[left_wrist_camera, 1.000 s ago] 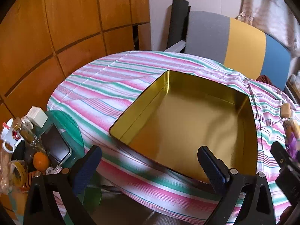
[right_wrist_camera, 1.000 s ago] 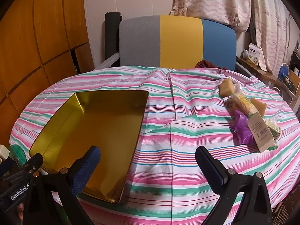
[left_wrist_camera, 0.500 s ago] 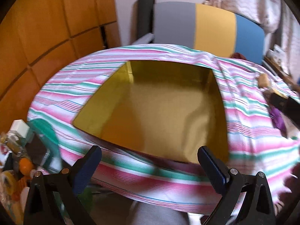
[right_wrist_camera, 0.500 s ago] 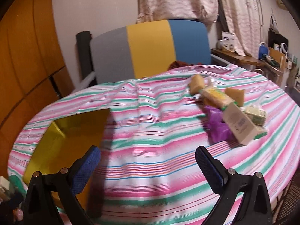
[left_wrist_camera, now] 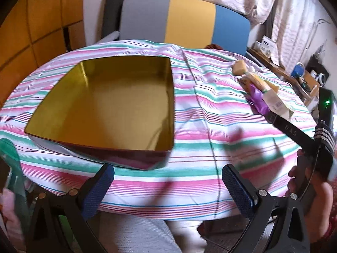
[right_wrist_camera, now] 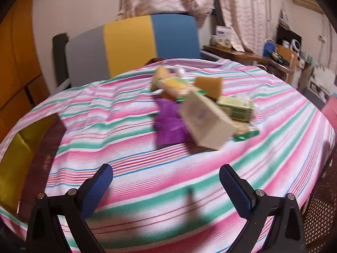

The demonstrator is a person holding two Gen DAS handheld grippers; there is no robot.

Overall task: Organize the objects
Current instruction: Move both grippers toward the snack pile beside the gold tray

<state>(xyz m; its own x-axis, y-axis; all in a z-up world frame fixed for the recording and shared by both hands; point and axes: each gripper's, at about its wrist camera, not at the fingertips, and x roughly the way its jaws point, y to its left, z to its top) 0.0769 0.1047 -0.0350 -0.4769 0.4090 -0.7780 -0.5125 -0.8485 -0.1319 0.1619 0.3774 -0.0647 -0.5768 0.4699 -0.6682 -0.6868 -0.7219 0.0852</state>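
An empty gold tin box sits on the striped tablecloth, left of centre; its corner shows in the right wrist view. A pile of small items lies right of it: a beige carton, a purple bag, a green-yellow pack, yellow sponges and a wrapped snack. The pile also shows in the left wrist view. My left gripper is open and empty at the table's near edge, in front of the tin. My right gripper is open and empty, short of the pile.
A grey, yellow and blue chair back stands behind the table. Wooden panels are at the left. A cluttered side shelf is at the far right. The right gripper's body and hand show in the left wrist view.
Both grippers swung to the right. The left view now takes in the tin and the pile. The right view moved off the tin toward the pile, which looks closer.
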